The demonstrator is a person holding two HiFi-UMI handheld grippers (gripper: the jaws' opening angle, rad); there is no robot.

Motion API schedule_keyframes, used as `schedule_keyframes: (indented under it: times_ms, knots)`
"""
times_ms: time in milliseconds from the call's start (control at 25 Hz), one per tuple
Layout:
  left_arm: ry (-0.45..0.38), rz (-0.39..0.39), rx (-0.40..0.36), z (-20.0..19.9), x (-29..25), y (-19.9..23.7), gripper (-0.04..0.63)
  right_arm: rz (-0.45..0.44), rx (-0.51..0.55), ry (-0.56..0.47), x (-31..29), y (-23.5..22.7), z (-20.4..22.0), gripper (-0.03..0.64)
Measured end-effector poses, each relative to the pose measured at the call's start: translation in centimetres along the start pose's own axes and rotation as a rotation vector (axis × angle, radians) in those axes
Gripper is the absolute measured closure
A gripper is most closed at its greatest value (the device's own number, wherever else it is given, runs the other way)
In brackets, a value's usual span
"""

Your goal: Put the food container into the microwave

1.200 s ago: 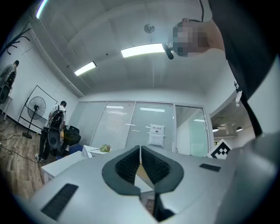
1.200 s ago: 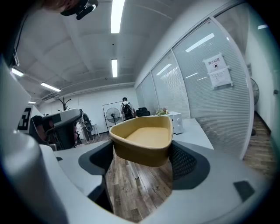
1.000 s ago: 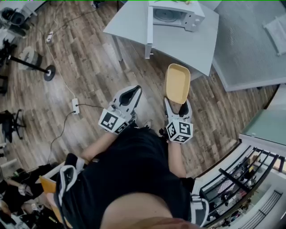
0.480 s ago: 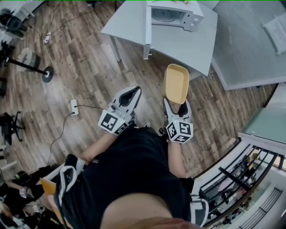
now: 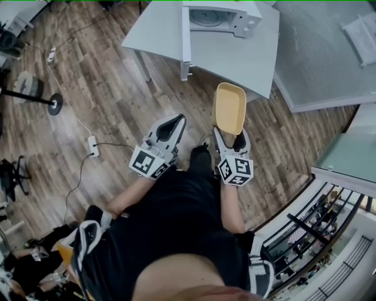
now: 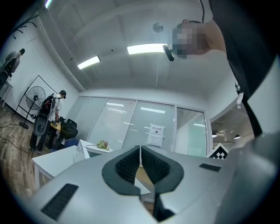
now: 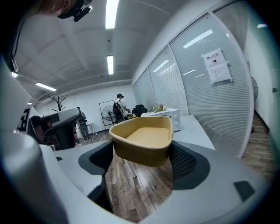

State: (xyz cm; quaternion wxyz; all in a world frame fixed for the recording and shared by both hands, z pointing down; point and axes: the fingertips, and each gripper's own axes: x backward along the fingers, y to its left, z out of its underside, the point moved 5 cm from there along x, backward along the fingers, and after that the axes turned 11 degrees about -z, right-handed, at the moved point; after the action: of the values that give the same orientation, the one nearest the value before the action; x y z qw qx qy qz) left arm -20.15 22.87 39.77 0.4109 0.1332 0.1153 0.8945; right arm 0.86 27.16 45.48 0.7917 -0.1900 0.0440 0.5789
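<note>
An empty yellow food container (image 5: 230,108) sticks out ahead of my right gripper (image 5: 231,139), which is shut on its near end; in the right gripper view the container (image 7: 142,139) fills the middle, level, over the wooden floor. The white microwave (image 5: 216,16) stands on a white table (image 5: 241,56) ahead, its door (image 5: 185,36) swung open toward the left; it also shows far off as the microwave (image 7: 165,118). My left gripper (image 5: 169,126) is held beside the right one, shut with nothing between its pads (image 6: 131,164).
A person's body in black fills the lower head view. A power strip (image 5: 92,146) and cables lie on the wood floor at left. A grey rug (image 5: 329,47) lies at right, glass walls beyond. A fan stand (image 5: 44,103) is at far left.
The whole view has shifted: the table and microwave have come nearer and slid left. Both grippers keep their pose, the container still held.
</note>
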Motion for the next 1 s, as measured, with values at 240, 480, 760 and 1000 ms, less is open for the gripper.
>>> schedule_keyframes:
  times_ms: [240,480,760,1000]
  knots:
    - [-0.001,-0.044,-0.016,2.7,-8.9,0.5,0.563,-0.031,0.023,0.009,-5.7,-8.4,-2.2,0.201]
    - [-0.017,-0.124,-0.039,4.7,-20.0,-0.4,0.563,-0.118,0.047,0.04,-11.7,-18.1,-5.7,0.201]
    - [-0.051,-0.206,-0.04,5.5,-30.0,-0.8,0.563,-0.206,0.086,0.084,-18.9,-26.7,-9.4,0.201]
    - [-0.049,-0.24,-0.043,6.4,-35.4,1.3,0.563,-0.238,0.103,0.133,-26.5,-30.2,-9.4,0.201]
